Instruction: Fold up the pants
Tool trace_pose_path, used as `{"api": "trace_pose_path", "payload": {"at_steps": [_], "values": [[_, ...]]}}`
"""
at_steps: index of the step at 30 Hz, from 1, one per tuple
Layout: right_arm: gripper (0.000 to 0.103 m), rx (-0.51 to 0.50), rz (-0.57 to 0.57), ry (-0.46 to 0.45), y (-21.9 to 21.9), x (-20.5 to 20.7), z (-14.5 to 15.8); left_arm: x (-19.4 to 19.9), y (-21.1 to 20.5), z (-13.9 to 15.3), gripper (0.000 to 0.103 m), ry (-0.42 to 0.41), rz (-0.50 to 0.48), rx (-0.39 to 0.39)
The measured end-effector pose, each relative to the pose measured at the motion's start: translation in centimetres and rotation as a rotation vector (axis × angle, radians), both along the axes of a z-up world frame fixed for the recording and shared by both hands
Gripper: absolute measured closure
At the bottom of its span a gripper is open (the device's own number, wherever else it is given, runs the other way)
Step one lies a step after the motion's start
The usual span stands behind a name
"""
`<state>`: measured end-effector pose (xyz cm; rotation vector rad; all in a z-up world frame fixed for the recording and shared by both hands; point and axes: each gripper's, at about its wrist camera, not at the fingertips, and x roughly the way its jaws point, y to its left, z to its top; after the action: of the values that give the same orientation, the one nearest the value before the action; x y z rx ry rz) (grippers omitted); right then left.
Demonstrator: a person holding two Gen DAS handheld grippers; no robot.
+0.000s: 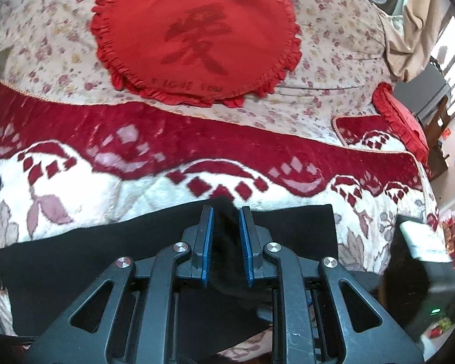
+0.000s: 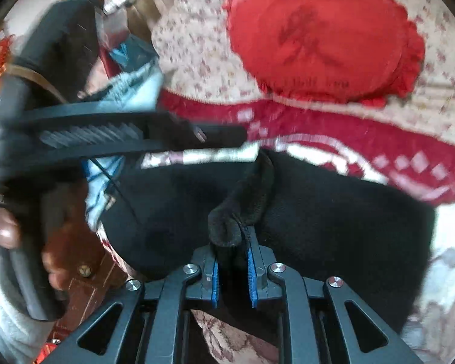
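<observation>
Left wrist view first: the black pants (image 1: 75,251) are seen stretched out sideways, long axis running left to right across the frame, right under and just past the left gripper (image 1: 226,212). A bunched ridge of that black fabric is pinched up between the blue pads (image 1: 208,236), so the jaws are nearly closed and clamped on it. Beyond the jaws, the cloth's far edge is laid on a white blanket (image 1: 106,188) patterned in red, and further out a flowery cream sheet (image 1: 333,39) is spread with a big red frilled cushion (image 1: 194,36) on it. A smaller red cushion (image 1: 400,118) is spotted far off to the right of the jaws, with windows (image 1: 452,57) behind it.

Over in the right wrist view, pretty blurry, the same pants (image 2: 333,212) are draped across in front of the right gripper (image 2: 235,242), spreading mostly right of the jaws. A rolled, fuzzy fold of fabric (image 2: 245,200) is stuck up just past the fingertips and runs back in between the pads, which are set only a little apart; it looks gripped. Left of the jaws, the other gripper's body (image 2: 106,136) is seen reaching in sideways, held by a hand (image 2: 6,227). The big cushion (image 2: 318,39) is seen farthest out.
</observation>
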<state>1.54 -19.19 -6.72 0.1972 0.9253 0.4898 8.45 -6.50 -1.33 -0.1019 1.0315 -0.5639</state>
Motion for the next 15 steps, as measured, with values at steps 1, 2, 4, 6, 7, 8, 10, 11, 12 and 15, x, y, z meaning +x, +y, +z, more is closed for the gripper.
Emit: {"api": "trace_pose_path", "payload": {"at_steps": [1, 2, 4, 6, 7, 8, 10, 11, 12, 15], "values": [[0.083, -0.001, 0.007, 0.022, 0.3, 0.1, -0.5, -0.1, 0.3, -0.1, 0.087, 0.002, 0.006, 0.001], [0.079, -0.002, 0.016, 0.034, 0.5, 0.0, -0.7, -0.2, 0.5, -0.1, 0.087, 0.005, 0.007, 0.002], [0.072, 0.044, 0.067, 0.048, 0.5, -0.7, 0.0, -0.5, 0.8, -0.3, 0.087, 0.013, 0.014, 0.005], [0.072, 0.085, 0.086, 0.027, -0.6, -1.9, 1.7, -0.9, 1.1, -0.4, 0.087, 0.018, 0.019, 0.010], [0.072, 0.086, 0.072, -0.002, -1.7, -2.6, 2.8, -1.3, 1.2, -0.6, 0.087, 0.023, 0.016, 0.013], [0.072, 0.081, 0.050, -0.024, -2.8, -3.1, 3.5, -1.5, 1.2, -0.8, 0.087, 0.031, 0.013, 0.012], [0.072, 0.055, -0.024, -0.050, -5.6, -3.8, 4.7, -1.9, 1.2, -1.2, 0.086, 0.049, 0.014, 0.004], [0.072, 0.020, -0.087, -0.052, -7.5, -4.0, 5.1, -2.1, 1.2, -1.6, 0.086, 0.061, 0.020, 0.004], [0.072, -0.011, -0.135, -0.049, -9.1, -4.1, 5.2, -2.2, 1.1, -2.0, 0.086, 0.071, 0.024, 0.007], [0.072, -0.062, -0.242, -0.010, -12.1, -4.0, 4.5, -2.6, 0.7, -3.1, 0.083, 0.101, 0.033, 0.021]]}}
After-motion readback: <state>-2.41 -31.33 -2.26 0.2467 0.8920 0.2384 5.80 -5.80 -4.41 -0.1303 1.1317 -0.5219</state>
